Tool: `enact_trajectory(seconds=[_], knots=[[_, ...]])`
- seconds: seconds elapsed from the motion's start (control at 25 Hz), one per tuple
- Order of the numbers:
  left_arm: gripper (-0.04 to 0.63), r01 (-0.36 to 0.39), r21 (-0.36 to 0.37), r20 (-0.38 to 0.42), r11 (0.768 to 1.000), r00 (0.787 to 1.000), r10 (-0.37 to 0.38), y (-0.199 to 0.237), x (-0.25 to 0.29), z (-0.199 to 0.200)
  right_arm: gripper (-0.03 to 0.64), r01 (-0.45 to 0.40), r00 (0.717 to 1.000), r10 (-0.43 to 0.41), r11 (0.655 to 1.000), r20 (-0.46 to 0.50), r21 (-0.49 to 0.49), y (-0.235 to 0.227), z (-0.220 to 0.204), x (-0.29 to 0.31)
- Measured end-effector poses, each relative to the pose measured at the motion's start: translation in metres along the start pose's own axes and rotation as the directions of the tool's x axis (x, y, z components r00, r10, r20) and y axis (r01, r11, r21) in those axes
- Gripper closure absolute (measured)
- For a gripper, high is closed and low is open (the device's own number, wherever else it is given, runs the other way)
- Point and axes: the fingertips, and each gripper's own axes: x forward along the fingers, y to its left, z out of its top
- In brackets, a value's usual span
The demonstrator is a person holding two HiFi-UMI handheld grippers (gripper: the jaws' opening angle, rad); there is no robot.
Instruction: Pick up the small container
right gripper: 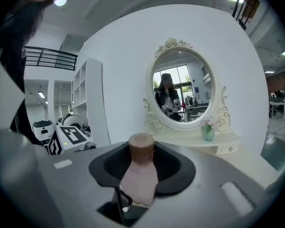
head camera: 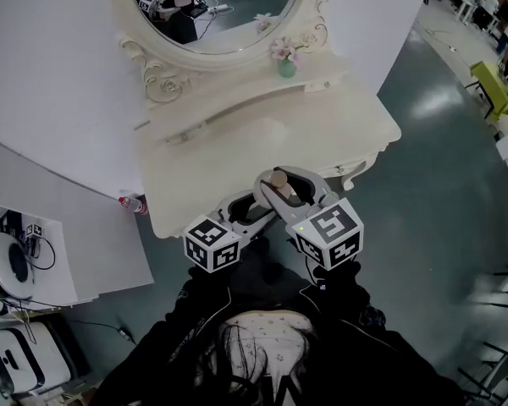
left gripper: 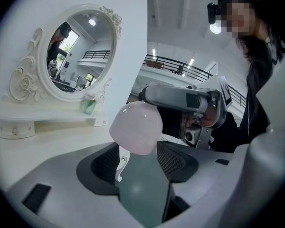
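My right gripper (head camera: 281,194) is shut on a small pink bottle with a brown cap (right gripper: 138,174), which stands upright between the jaws; the cap (head camera: 278,178) also shows in the head view. My left gripper (head camera: 237,212) is shut on a grey-green bottle with a pink domed cap (left gripper: 136,127). Both grippers hang side by side over the front edge of the white dressing table (head camera: 237,155). The right gripper's grey body (left gripper: 183,99) crosses the left gripper view just beyond the domed cap. The left gripper's marker cube (right gripper: 69,137) appears at the left of the right gripper view.
An oval mirror (head camera: 220,7) in a carved white frame tops the table, with a small green vase of pink flowers (head camera: 285,59) on its shelf. A white panel wall stands behind. A white shelf with equipment (head camera: 17,260) is at left. Yellow-green furniture (head camera: 494,87) lies far right.
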Motion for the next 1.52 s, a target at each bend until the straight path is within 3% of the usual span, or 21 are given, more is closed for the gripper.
enact_trajectory(seconds=[0.76,1.52], knots=[[0.365,-0.075,-0.005,0.022,0.997,0.997,0.075,0.012,-0.089,-0.016,0.471,-0.076,0.997,0.075,0.997,-0.008,-0.030,0.089,0.001,0.031],[0.365,-0.067,0.012,0.039,0.998,0.997,0.066,0.035,-0.250,-0.047,0.471,-0.075,0.997,0.075,0.997,-0.002,-0.022,0.243,0.001,0.089]])
